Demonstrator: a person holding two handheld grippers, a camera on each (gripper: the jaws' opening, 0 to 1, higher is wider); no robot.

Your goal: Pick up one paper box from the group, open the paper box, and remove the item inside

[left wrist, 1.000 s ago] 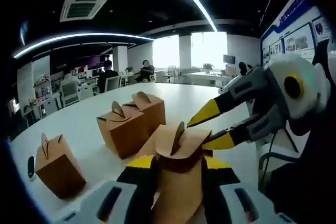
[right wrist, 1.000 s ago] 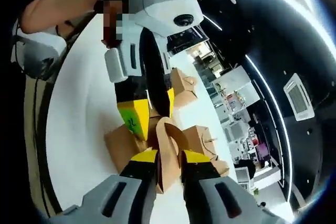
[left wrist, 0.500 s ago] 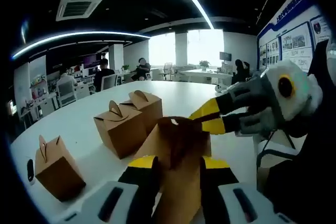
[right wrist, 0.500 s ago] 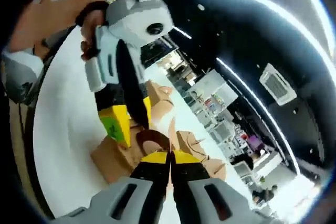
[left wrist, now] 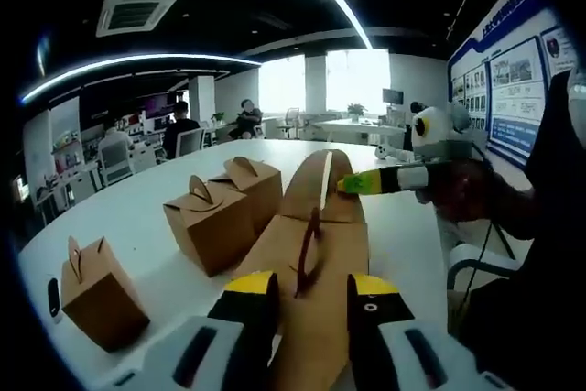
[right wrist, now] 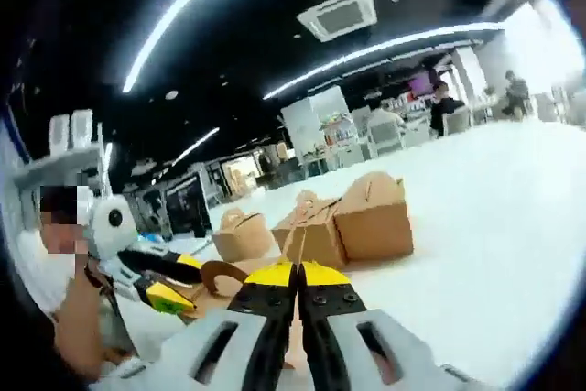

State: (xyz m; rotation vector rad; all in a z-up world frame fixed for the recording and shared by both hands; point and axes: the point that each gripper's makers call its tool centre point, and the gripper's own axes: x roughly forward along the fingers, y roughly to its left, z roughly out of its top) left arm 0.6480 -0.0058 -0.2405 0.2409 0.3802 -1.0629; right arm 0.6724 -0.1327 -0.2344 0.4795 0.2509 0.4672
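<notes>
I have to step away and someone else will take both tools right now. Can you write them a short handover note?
Left tool: shut on the paper box, holding its body.
Right tool: jaws shut, pinching a top flap of that box and pulling it out flat.
Other boxes: three, closed, standing on the white table.
Done: one box picked up; its top is partly opened.
Left: finish opening the flaps and take out the item inside, which cannot be seen yet.
</notes>
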